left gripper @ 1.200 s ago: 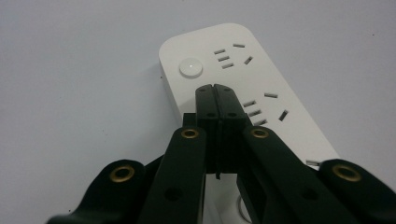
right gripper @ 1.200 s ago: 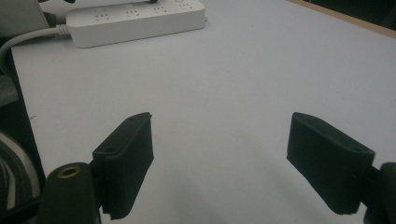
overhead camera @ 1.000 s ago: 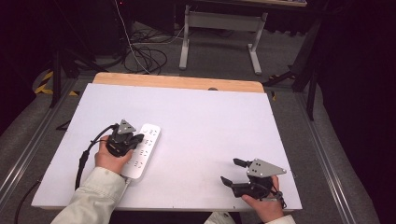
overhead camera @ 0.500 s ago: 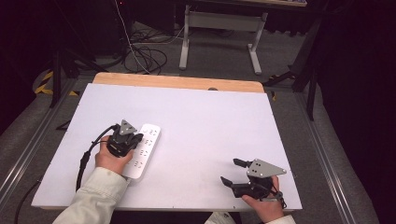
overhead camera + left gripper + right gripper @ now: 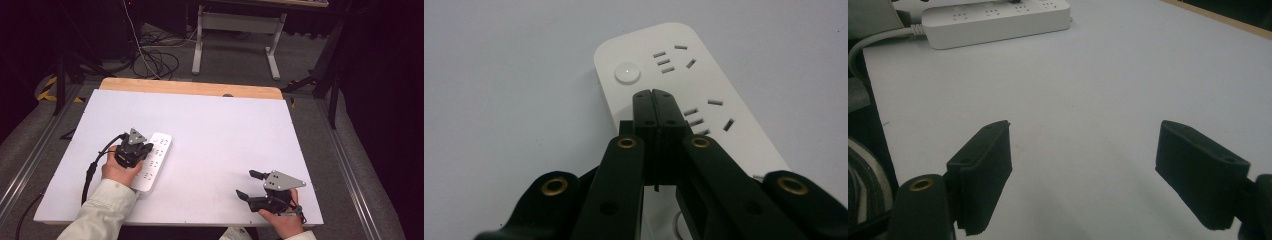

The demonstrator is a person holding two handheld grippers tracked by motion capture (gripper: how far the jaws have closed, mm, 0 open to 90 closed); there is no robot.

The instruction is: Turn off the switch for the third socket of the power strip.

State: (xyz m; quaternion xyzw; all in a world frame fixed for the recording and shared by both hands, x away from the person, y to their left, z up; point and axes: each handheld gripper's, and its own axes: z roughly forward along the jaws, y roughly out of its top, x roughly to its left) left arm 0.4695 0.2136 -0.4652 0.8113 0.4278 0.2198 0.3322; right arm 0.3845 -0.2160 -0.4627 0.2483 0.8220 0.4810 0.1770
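A white power strip [image 5: 152,161] lies on the white table [image 5: 220,135] at the left, and stretches across the top of the right gripper view [image 5: 998,17]. My left gripper [image 5: 142,149] hovers over it, jaws shut with nothing between them. In the left gripper view its tips [image 5: 655,95] sit just short of the round button [image 5: 628,73], above the sockets of the power strip [image 5: 704,80]. My right gripper [image 5: 246,184] rests near the table's front right corner, jaws wide open and empty [image 5: 1083,175], pointing left toward the strip.
A black cable [image 5: 92,170] trails from the left gripper past the sleeve. The strip's white cord [image 5: 878,37] leads off its end. A wooden strip [image 5: 190,88] runs along the far table edge; cables and a stand's legs [image 5: 235,30] lie on the floor beyond.
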